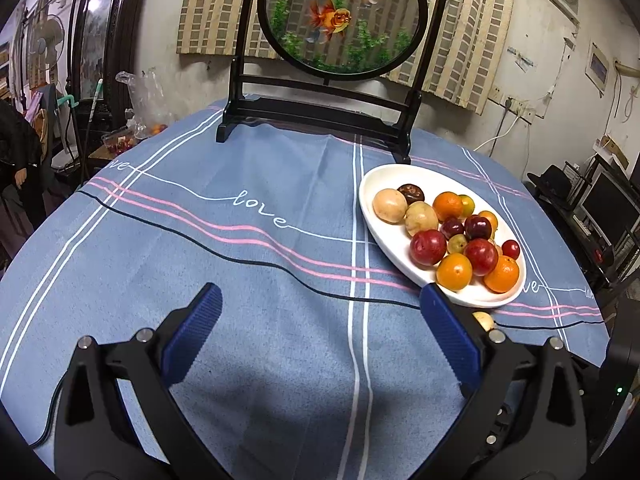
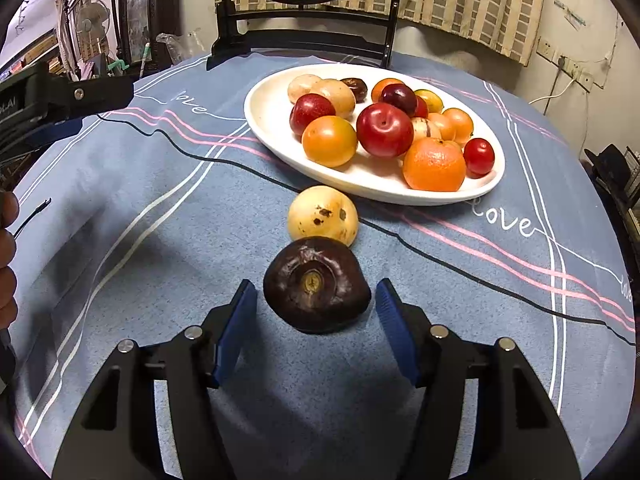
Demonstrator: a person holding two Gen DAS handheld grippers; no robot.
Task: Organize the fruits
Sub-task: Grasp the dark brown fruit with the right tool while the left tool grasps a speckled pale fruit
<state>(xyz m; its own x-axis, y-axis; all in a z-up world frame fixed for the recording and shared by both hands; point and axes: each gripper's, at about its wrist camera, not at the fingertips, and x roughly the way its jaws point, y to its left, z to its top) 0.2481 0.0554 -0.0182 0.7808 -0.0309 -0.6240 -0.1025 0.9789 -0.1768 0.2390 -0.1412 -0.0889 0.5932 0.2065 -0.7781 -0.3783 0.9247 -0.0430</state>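
A white oval plate (image 2: 272,120) holds several fruits: red plums, oranges and pale yellow ones. A pale yellow fruit (image 2: 323,214) lies on the blue tablecloth just in front of it. Nearer still lies a dark purple fruit (image 2: 316,296), stem side facing me. My right gripper (image 2: 316,285) is open, its blue pads (image 2: 236,332) on either side of the dark fruit with small gaps. My left gripper (image 1: 320,292) is open and empty over bare cloth, left of the plate (image 1: 372,200). The pale fruit (image 1: 484,320) peeks out behind its right finger.
A round goldfish screen on a black stand (image 1: 320,116) stands at the back of the table. A thin black cable (image 1: 200,240) runs across the cloth. The left gripper's body (image 2: 60,98) and a person's hand (image 2: 6,248) show at the left edge.
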